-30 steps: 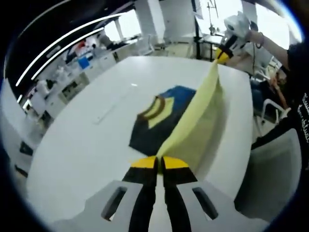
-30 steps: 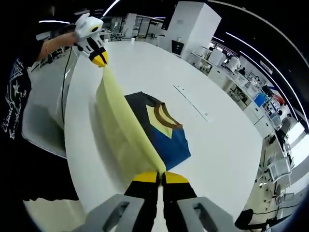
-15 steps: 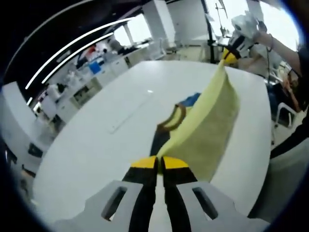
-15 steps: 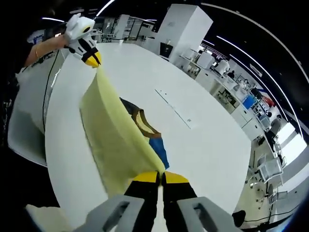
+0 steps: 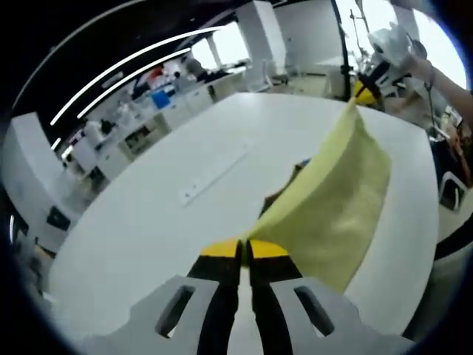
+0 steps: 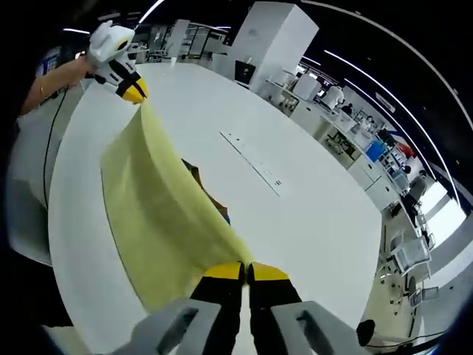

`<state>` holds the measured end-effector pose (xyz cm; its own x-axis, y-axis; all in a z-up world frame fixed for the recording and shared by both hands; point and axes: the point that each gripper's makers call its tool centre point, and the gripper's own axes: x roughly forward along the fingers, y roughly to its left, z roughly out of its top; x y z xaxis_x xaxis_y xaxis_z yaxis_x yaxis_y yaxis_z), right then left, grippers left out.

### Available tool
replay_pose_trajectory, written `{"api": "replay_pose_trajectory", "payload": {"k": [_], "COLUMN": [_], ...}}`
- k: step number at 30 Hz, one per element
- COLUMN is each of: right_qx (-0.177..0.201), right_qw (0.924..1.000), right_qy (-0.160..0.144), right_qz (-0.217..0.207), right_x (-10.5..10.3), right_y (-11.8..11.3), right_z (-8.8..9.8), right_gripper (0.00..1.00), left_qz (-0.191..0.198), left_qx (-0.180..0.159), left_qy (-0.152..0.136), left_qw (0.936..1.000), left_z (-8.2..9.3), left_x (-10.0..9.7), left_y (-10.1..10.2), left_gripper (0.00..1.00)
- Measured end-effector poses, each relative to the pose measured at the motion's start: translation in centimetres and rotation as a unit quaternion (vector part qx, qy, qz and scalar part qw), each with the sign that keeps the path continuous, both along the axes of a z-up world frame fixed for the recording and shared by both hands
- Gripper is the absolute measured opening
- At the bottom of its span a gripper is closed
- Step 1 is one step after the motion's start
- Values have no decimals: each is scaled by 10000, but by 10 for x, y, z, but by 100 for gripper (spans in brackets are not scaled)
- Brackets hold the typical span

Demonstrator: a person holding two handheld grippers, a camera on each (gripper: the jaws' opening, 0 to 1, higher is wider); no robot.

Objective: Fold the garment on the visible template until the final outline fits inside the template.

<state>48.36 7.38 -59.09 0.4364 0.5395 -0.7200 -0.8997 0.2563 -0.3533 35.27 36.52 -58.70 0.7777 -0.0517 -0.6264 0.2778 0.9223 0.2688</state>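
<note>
Above the white table [image 5: 148, 222]: yellow garment [image 5: 332, 207] lifted as a taut sheet, left gripper [image 5: 242, 250] and right gripper [image 6: 240, 272] each clamped on a hem corner. Risk: uneven carry-over skewing the fold past the template, or a corner slipping free. Against a second ago: sheet raised further, now hiding nearly all the navy and blue front.

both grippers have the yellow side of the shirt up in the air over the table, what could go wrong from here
1. The garment hangs stretched between the left gripper and the right gripper, each pinching only an edge. If one slips, that side may drop and crumple.
2. The raised yellow panel hides most of the dark part with the collar on the white table, so the fold could land crooked or bunch unseen.
3. The yellow panel reaches toward the near table edge, so cloth might end up hanging off it.
</note>
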Motion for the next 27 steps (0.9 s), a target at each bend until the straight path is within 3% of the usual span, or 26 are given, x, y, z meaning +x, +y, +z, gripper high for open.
{"api": "replay_pose_trajectory", "payload": {"k": [5, 8, 12, 17, 20, 27], "right_qx": [-18, -80, -163, -565, -749, -882], "right_qw": [9999, 9997, 9991, 9974, 9961, 9946], "right_qy": [69, 160, 277, 351, 393, 487], "right_qz": [-126, -145, -263, -281, -251, -258], "right_x": [20, 27, 39, 43, 46, 56], "right_y": [11, 14, 15, 13, 14, 18], "right_z": [-17, -28, -43, -64, -78, -101], "right_gripper": [0, 0, 0, 0, 0, 0], "left_qz": [147, 147, 284, 396, 394, 514], "left_qx": [-95, 20, -65, -211, -129, -193], "left_qy": [124, 241, 220, 235, 340, 520], "left_qw": [9998, 9996, 9993, 9987, 9986, 9971], "left_z": [-19, -30, -42, -61, -73, -95], "left_x": [12, 17, 27, 37, 40, 46], "left_y": [9, 11, 14, 15, 15, 19], "left_gripper": [0, 0, 0, 0, 0, 0]}}
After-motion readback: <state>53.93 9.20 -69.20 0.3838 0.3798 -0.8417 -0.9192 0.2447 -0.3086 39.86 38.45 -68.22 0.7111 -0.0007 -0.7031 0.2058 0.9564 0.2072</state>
